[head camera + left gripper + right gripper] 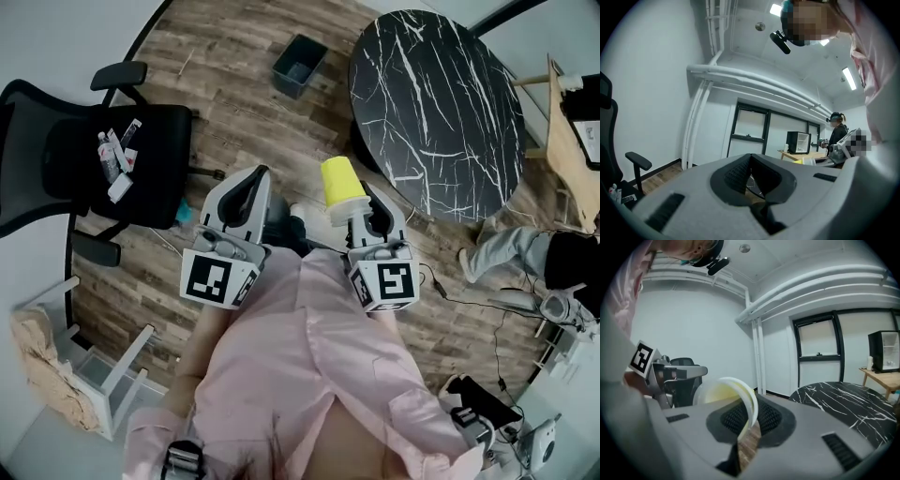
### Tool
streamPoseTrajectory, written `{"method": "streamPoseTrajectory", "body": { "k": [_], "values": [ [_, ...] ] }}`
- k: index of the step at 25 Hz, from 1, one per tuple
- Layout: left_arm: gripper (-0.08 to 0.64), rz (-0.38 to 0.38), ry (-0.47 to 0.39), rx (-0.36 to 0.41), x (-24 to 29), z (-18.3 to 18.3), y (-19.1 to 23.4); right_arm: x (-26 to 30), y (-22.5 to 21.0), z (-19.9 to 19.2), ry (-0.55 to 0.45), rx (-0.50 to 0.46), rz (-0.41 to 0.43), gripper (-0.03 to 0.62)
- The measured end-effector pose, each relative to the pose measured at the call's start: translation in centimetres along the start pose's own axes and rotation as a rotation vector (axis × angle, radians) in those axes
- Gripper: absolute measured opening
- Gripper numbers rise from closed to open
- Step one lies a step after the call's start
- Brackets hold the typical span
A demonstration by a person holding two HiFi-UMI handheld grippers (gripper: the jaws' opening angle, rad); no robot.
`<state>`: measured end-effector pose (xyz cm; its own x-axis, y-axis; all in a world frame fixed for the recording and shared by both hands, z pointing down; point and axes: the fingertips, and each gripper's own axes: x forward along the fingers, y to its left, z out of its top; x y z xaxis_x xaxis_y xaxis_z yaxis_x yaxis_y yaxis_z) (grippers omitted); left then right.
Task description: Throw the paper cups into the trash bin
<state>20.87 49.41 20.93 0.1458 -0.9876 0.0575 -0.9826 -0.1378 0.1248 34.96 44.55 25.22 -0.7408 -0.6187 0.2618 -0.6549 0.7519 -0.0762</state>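
A person in a pink shirt (309, 375) holds two grippers above a wood floor (234, 103). The right gripper (364, 212) is clamped on the rim of a yellow cup (342, 186). The left gripper (246, 187) is closed with nothing in it. The bin (300, 64) stands on the floor well ahead, near a round black table (436, 112). The thin rim grip looks liable to slip, so the cup is best carried right over the bin's mouth before release. The bin's inside is too dark to read, neither gripper view shows the bin, and no other cups are in sight
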Motion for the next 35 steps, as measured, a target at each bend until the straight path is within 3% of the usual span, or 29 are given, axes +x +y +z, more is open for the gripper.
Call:
{"method": "streamPoseTrajectory", "body": {
  "k": [7,16,24,35],
  "values": [
    [0.015,0.02,0.012,-0.012,0.7,-0.3,0.7,1.2,-0.4,-0.1,0.02,-0.001,0.02,0.043],
    [0.015,0.014,0.025,-0.028,3.9,0.6,6.1,7.0,-0.5,1.0,0.048,0.026,-0.009,0.043],
    [0.015,-0.061,0.037,-0.023,8.0,2.7,12.0,13.5,0.7,3.8,0.05,0.041,-0.067,0.043],
    [0.015,-0.135,0.064,-0.031,10.2,2.6,17.3,17.8,1.9,4.9,0.04,0.049,-0.177,0.043]
  ]
}}
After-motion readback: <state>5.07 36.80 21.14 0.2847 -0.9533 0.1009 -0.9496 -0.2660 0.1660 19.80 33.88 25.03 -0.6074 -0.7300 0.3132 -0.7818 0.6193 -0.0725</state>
